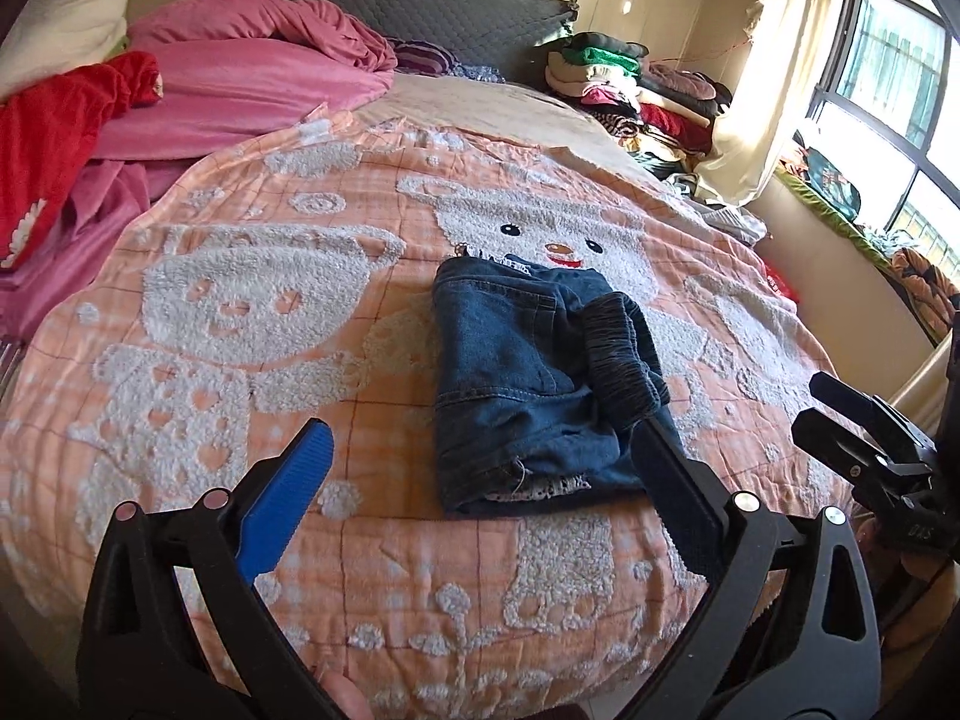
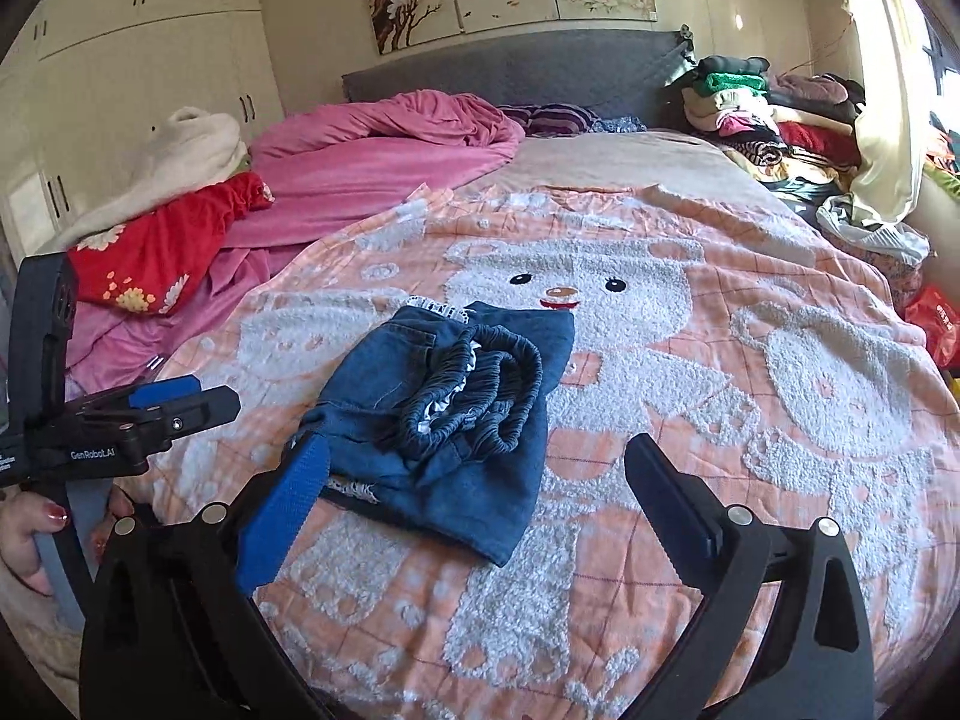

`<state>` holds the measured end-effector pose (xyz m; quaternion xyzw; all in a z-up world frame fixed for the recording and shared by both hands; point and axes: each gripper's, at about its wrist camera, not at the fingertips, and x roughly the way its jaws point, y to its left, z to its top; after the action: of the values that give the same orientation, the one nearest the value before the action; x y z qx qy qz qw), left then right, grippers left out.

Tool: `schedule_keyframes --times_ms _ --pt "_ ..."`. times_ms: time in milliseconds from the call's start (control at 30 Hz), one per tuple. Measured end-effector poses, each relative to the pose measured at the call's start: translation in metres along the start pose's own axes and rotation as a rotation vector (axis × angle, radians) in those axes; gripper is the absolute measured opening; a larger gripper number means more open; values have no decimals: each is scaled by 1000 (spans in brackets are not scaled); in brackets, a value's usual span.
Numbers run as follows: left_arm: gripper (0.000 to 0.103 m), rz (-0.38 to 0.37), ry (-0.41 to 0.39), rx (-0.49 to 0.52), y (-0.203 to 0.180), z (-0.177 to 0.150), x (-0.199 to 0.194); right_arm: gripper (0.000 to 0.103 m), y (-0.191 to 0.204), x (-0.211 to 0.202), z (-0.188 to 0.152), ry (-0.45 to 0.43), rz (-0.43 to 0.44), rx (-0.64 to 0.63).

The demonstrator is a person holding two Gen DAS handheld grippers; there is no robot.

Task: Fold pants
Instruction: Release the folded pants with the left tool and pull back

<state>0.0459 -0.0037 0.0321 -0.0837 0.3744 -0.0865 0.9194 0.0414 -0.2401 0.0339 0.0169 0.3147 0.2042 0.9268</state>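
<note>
Pants [image 1: 528,384]: small denim bundle, likely soft and light (elastic waistband on top); pinch a folded edge.
Left gripper [image 1: 480,480]: jaws spread, empty.
Right gripper [image 2: 480,474]: jaws spread, empty.

Folded pants [image 1: 534,384] lie mid-blanket [image 1: 240,324] on the bed; quilt [image 1: 252,90] at ten o'clock; clothes pile [image 1: 624,90] at one o'clock, beside the headboard [image 1: 420,12].
</note>
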Motion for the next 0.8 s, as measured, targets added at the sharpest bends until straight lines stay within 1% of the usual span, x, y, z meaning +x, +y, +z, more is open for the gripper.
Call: schedule_keyframes --times_ms 167,400,633,800 --pt "93 2 4 8 -2 -15 -8 98 7 -7 -11 0 -20 -7" --pt "93 5 18 11 -7 -36 -15 98 12 -13 -26 15 -13 11" --pt "93 16 51 12 -10 -55 -11 98 18 -14 -43 41 -25 9" --pt "93 24 72 -6 -9 -65 -8 98 18 -11 -55 67 -30 22"
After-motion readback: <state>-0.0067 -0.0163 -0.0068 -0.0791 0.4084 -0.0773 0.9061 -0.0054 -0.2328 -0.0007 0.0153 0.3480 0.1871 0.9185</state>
